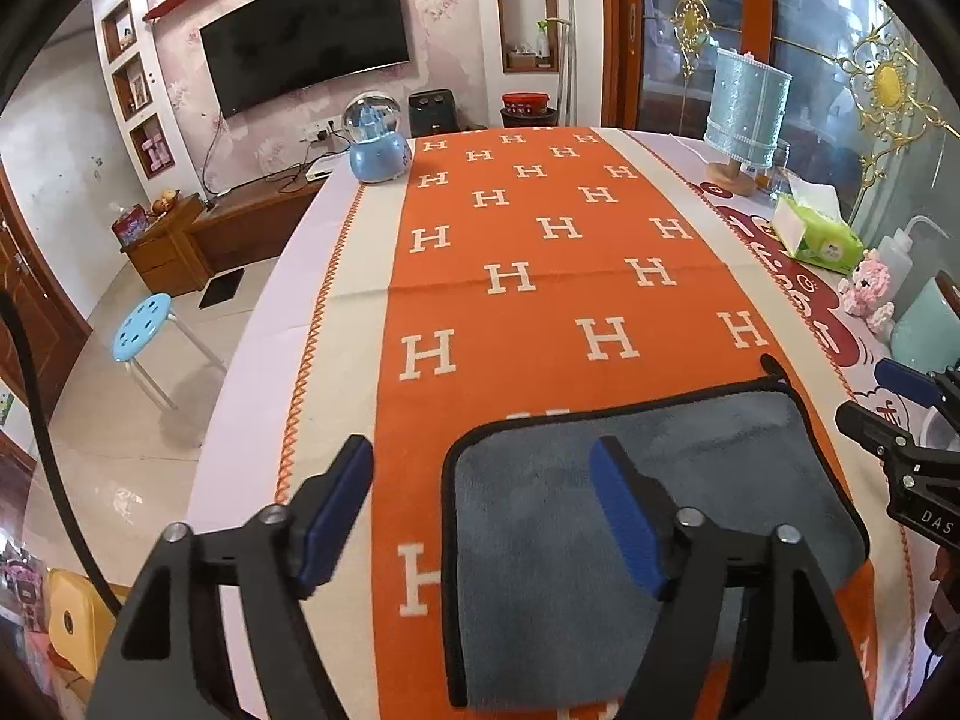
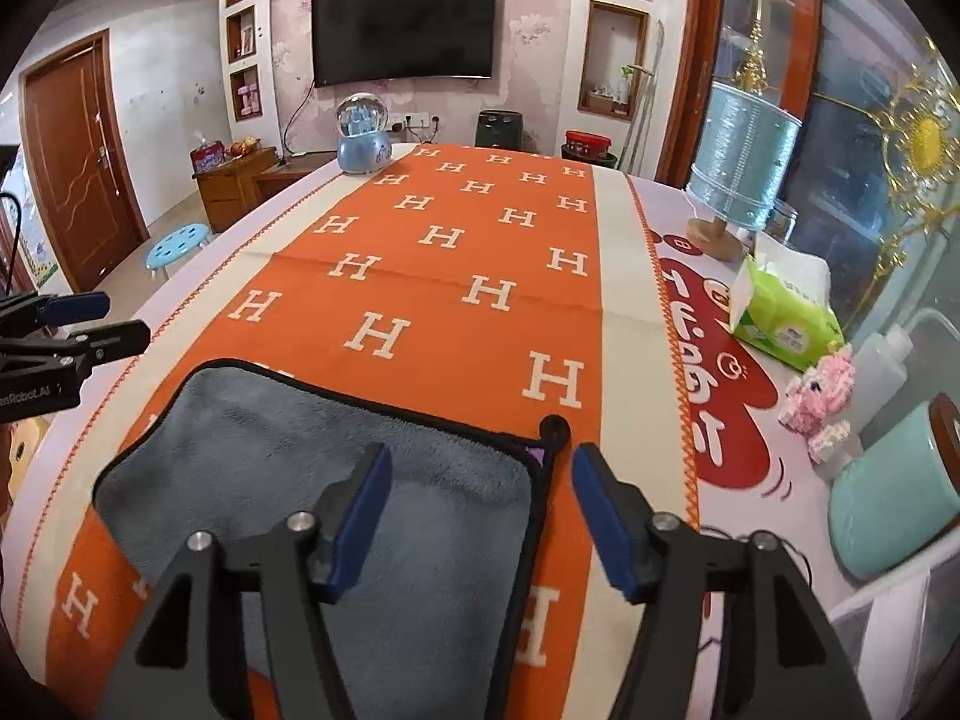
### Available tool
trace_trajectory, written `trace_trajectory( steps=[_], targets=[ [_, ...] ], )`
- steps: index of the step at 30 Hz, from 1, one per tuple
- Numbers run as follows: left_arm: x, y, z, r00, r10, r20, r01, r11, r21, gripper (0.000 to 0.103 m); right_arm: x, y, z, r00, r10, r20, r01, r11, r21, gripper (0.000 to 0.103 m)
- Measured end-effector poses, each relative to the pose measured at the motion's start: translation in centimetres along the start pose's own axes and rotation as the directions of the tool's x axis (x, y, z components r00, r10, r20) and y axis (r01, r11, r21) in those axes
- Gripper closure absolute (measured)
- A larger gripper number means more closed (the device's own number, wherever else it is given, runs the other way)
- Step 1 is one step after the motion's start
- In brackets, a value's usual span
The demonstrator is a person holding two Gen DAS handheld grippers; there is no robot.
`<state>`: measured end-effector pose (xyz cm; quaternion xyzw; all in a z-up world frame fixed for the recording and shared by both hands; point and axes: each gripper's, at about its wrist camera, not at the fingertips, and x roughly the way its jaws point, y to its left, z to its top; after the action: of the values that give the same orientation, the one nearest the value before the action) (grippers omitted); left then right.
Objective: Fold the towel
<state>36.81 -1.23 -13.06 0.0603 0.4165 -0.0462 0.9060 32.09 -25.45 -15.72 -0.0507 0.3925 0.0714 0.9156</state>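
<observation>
A grey towel (image 1: 708, 480) with black trim lies flat on the orange table runner (image 1: 540, 276); it also shows in the right wrist view (image 2: 270, 456). My left gripper (image 1: 480, 516) is open and empty, hovering over the towel's left edge, its right finger above the cloth. My right gripper (image 2: 480, 516) is open and empty over the towel's right edge, near the black hanging loop (image 2: 553, 427). Each gripper shows at the other view's side: the right one (image 1: 888, 402) and the left one (image 2: 90, 318).
A blue snow globe (image 1: 378, 141) stands at the table's far left. A lamp (image 1: 744, 120), tissue pack (image 1: 816, 228), pink toy (image 1: 867, 294), white bottle (image 2: 882, 372) and teal container (image 2: 888, 510) line the right side. A blue stool (image 1: 144, 330) stands on the floor.
</observation>
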Motion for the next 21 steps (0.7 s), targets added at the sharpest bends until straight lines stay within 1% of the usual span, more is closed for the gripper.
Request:
trace_trajectory(
  steps=[3, 7, 9, 12, 14, 19, 21],
  targets=[
    [-1.4, 0.0, -1.1, 1.000, 0.011, -0.005, -0.011, 1.000, 0.003, 0.024, -1.0, 0.1, -0.9, 1.000, -0.002, -0.009, 0.002, 1.000, 0.029, 0.033],
    [-3.2, 0.3, -3.2, 0.999, -0.007, -0.031, 0.006, 1.000, -0.021, 0.024, -2.3, 0.5, -2.7, 0.999, 0.010, -0.039, -0.007, 0.998, 0.068, 0.029],
    [-4.2, 0.5, -4.5, 0.999, -0.013, -0.045, 0.011, 0.999, -0.034, 0.024, -3.0, 0.8, -3.9, 0.998, 0.008, -0.055, -0.004, 0.996, 0.086, 0.025],
    [-5.7, 0.6, -6.7, 0.998, -0.004, -0.063, 0.002, 1.000, -0.030, 0.024, -4.1, 1.5, -5.6, 0.997, 0.018, -0.081, -0.010, 0.994, 0.109, 0.022],
    [-7.1, 0.6, -8.3, 0.997, -0.018, -0.069, 0.016, 1.000, -0.021, 0.024, -5.0, 2.0, -6.7, 0.995, 0.023, -0.096, -0.011, 0.993, 0.121, 0.021],
    [-10.4, 0.7, -11.8, 0.997, -0.026, -0.075, 0.025, 1.000, -0.007, 0.023, -8.2, 3.9, -9.7, 0.994, 0.015, -0.112, 0.000, 0.990, 0.138, 0.013],
    [-12.1, 0.7, -13.2, 0.997, -0.030, -0.074, 0.030, 1.000, -0.010, 0.023, -9.7, 4.7, -11.0, 0.993, 0.009, -0.117, 0.008, 0.989, 0.146, 0.008]
  ],
)
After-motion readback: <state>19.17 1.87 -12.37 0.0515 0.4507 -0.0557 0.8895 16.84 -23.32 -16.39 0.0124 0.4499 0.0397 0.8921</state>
